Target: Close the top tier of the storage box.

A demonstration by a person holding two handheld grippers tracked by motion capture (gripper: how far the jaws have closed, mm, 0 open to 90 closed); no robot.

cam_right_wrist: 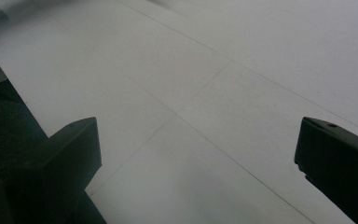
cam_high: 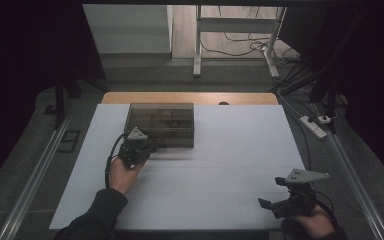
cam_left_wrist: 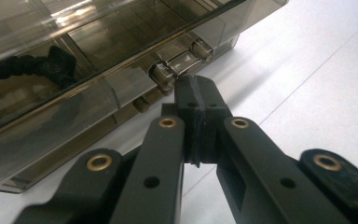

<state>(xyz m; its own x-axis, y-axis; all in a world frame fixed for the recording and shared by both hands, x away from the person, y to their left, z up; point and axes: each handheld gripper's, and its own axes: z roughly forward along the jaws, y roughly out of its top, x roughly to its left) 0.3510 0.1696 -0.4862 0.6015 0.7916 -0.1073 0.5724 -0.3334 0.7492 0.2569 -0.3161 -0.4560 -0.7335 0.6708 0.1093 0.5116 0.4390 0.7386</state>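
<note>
A smoky clear plastic compartment box (cam_high: 161,124) with its lid down sits on the white table cover at the back left. My left gripper (cam_high: 151,148) is at the box's front edge, jaws shut together. In the left gripper view its tips (cam_left_wrist: 196,95) touch just under the front latch (cam_left_wrist: 177,66) of the box (cam_left_wrist: 88,60). Something black (cam_left_wrist: 32,67) lies in a compartment behind the lid. My right gripper (cam_high: 270,192) hovers near the table's front right corner, jaws wide open over bare white cover, its fingers (cam_right_wrist: 74,154) far apart.
The white cover (cam_high: 220,165) spans the table, with a wooden strip (cam_high: 190,97) at the far edge. A power strip (cam_high: 314,126) and cables lie on the floor at the right. A metal desk frame (cam_high: 235,35) stands beyond the table.
</note>
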